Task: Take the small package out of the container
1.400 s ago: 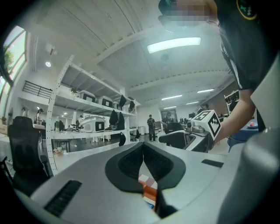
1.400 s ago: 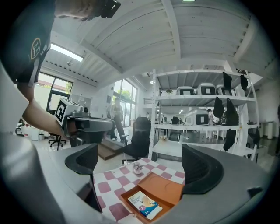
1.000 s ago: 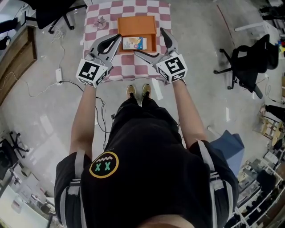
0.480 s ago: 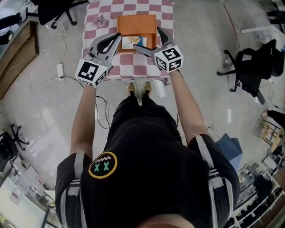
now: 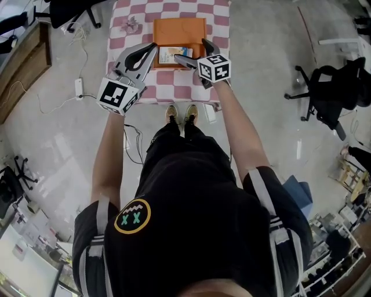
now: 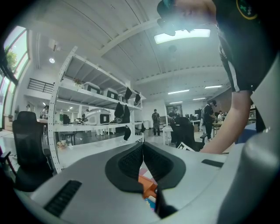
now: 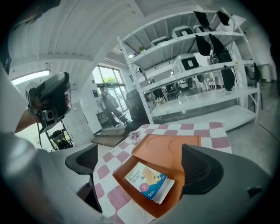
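An orange container (image 5: 179, 32) with its lid folded back sits on the pink-and-white checkered table (image 5: 217, 17). A small blue-and-white package (image 5: 171, 55) lies flat in the container's near half (image 7: 131, 175); the package (image 7: 148, 182) shows clearly between my right gripper's jaws. My right gripper (image 5: 188, 53) (image 7: 138, 164) is open, just above the container's front right corner, with nothing held. My left gripper (image 5: 152, 49) (image 6: 143, 159) hovers at the container's front left corner, jaws shut and empty.
A small crumpled wrapper (image 5: 130, 24) lies on the table's far left. A power strip and cables (image 5: 79, 88) lie on the floor at left. Office chairs (image 5: 327, 90) stand to the right. White shelving (image 7: 205, 65) stands beyond the table.
My right gripper has moved forward and left, from the table's front edge to over the container's front right corner. The left gripper has stayed in place.
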`<state>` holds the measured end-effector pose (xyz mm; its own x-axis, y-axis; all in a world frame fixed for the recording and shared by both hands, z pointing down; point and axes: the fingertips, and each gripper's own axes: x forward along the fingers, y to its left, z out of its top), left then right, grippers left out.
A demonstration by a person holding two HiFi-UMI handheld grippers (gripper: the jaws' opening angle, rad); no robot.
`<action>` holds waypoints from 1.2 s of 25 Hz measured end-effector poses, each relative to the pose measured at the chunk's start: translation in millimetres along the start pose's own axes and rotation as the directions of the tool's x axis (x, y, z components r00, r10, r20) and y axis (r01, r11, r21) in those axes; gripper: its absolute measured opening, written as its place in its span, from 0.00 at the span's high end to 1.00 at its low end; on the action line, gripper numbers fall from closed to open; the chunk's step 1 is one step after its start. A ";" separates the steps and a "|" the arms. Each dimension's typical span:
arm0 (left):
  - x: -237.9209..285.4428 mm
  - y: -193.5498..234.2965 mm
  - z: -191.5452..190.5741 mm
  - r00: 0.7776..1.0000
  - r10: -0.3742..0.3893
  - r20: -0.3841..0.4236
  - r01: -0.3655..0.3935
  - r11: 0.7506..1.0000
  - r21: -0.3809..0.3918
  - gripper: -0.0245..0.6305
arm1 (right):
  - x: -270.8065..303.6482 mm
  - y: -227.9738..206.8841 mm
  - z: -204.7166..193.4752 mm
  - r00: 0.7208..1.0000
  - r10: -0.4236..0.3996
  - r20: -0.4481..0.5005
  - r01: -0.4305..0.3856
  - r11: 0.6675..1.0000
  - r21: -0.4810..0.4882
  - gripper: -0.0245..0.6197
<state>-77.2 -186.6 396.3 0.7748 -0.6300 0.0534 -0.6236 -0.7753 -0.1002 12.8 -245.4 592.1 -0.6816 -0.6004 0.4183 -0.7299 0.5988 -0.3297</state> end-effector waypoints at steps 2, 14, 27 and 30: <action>-3.4 -0.5 1.1 1.000 0.004 0.000 -0.004 1.000 0.000 0.93 | 6.2 -2.0 -11.1 1.000 0.002 -0.027 -0.001 0.999 0.040 0.04; 11.2 18.0 -9.6 1.000 0.012 -0.018 -0.013 1.000 -0.020 0.93 | 47.8 -33.9 -75.3 0.971 0.022 -0.240 0.053 0.952 0.302 0.04; 16.6 27.5 -10.8 1.000 0.007 -0.018 -0.007 1.000 -0.023 0.93 | 68.2 -38.8 -108.4 0.935 0.068 -0.347 0.110 0.877 0.468 0.06; 16.4 27.9 -9.7 1.000 0.004 -0.022 -0.004 1.000 -0.016 0.93 | 71.5 -42.4 -110.6 0.928 0.081 -0.363 0.113 0.868 0.483 0.08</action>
<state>-82.8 -219.0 404.0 0.7699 -0.6337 0.0747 -0.6284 -0.7734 -0.0841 0.8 -255.1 729.6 -0.6727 -0.3161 0.6690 -0.7363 0.1959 -0.6477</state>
